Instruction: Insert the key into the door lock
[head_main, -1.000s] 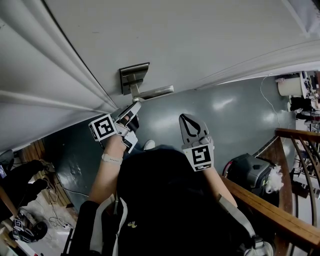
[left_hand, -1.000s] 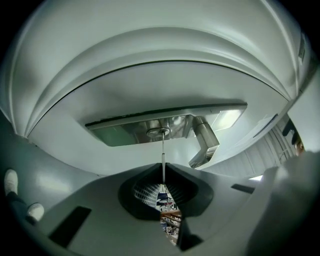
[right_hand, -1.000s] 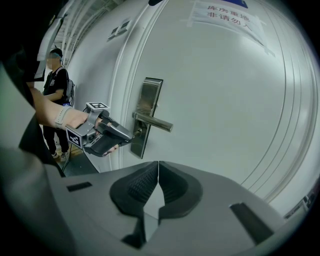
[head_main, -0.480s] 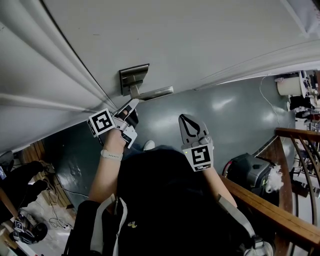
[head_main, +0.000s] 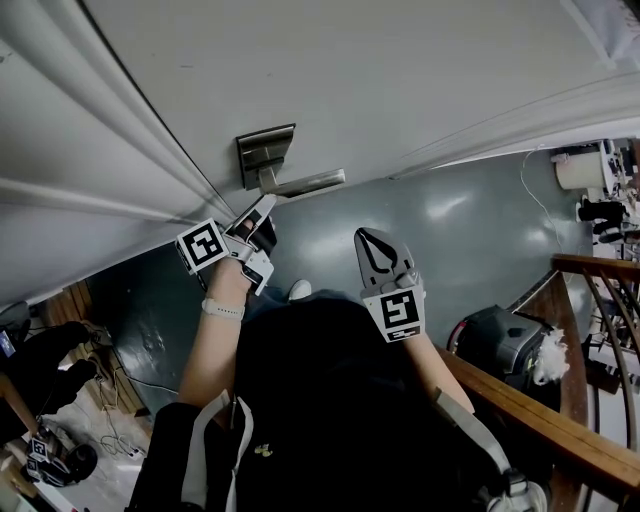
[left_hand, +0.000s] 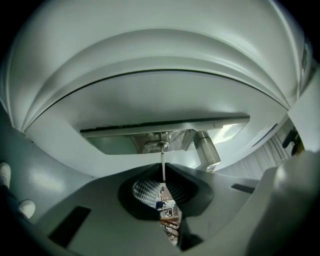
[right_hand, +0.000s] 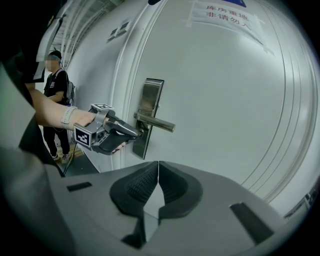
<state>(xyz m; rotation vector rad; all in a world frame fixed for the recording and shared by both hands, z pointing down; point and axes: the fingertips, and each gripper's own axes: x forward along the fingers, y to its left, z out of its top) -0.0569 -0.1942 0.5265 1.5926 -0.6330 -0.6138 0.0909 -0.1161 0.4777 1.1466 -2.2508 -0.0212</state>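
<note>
My left tool (left_hand: 163, 186) is clamped on the key (left_hand: 162, 167), its tip at the lock (left_hand: 156, 146), 12 o'clock. My right tool (right_hand: 158, 175) is pressed together, empty. If I tilt, the key could jam or slip.

Only the thin shaft of the key (left_hand: 162, 162) shows; its head is buried in the left claw (left_hand: 163, 185). How far its tip enters the door lock (left_hand: 156, 146) cannot be told. The print on the door notice (right_hand: 225, 15) is blurred.
</note>
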